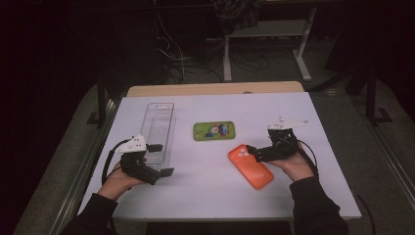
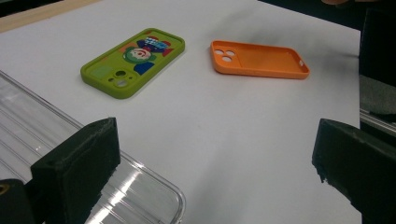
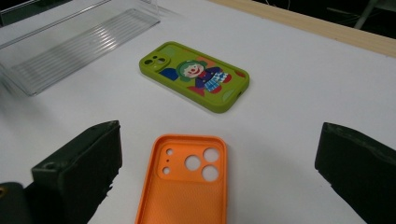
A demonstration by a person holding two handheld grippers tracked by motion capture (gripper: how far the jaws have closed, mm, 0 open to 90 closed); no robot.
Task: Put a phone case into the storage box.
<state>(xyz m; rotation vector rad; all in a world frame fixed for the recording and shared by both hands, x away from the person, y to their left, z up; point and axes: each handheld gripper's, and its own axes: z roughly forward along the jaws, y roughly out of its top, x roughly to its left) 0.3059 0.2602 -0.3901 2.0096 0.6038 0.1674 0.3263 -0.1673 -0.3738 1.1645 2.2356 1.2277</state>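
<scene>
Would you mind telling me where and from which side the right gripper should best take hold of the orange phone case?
Probably across its long side walls near the camera-hole end. The orange phone case lies flat with its hollow side up, so its raised rim offers edges to pinch. The right gripper is open with that end between its jaws, so coming straight down from above looks simplest.

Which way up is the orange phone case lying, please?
Hollow side up: the orange phone case shows its raised rim and textured inner face.

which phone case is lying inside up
The orange phone case, between the right gripper's open jaws: its hollow inside faces up. The green phone case lies with its printed clown back upward.
</scene>
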